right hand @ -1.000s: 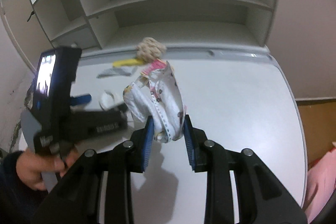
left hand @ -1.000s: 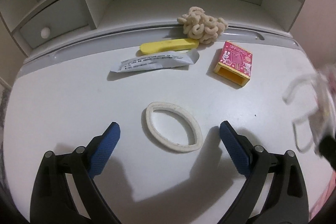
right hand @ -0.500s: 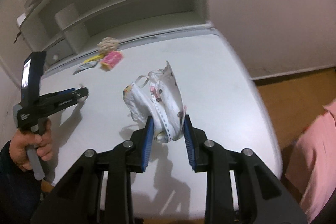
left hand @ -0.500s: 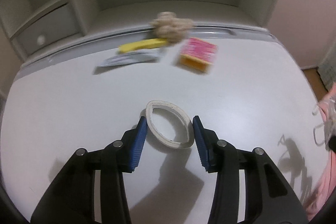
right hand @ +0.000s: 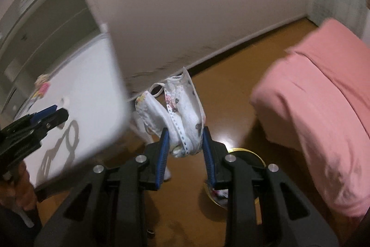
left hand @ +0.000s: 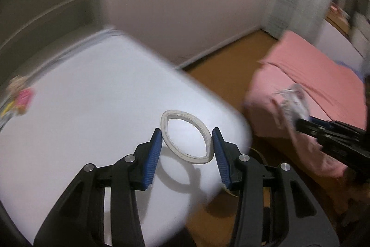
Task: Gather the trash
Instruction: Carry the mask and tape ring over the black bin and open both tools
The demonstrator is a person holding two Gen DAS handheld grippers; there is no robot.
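Observation:
My left gripper (left hand: pixel 186 149) is shut on a squashed white tape ring (left hand: pixel 186 137) and holds it in the air over the right corner of the white table (left hand: pixel 92 108). My right gripper (right hand: pixel 185 145) is shut on crumpled white face masks (right hand: pixel 182 112) with a printed pattern and holds them above the brown floor, past the table's edge. A gold-rimmed round bin (right hand: pixel 240 163) with some trash in it shows on the floor, partly hidden behind the right gripper. The right gripper with the masks also shows in the left wrist view (left hand: pixel 293 105).
A pink box and beige ring snacks (left hand: pixel 22 94) lie blurred at the table's far left. A pink-covered bed (right hand: pixel 323 108) stands to the right. A white wall (right hand: pixel 185 4) with a skirting board runs behind. Brown floor lies between table and bed.
My left gripper has lifted the tape ring off the table and swung right towards the table corner. My right gripper has carried the masks off the table and out over the floor.

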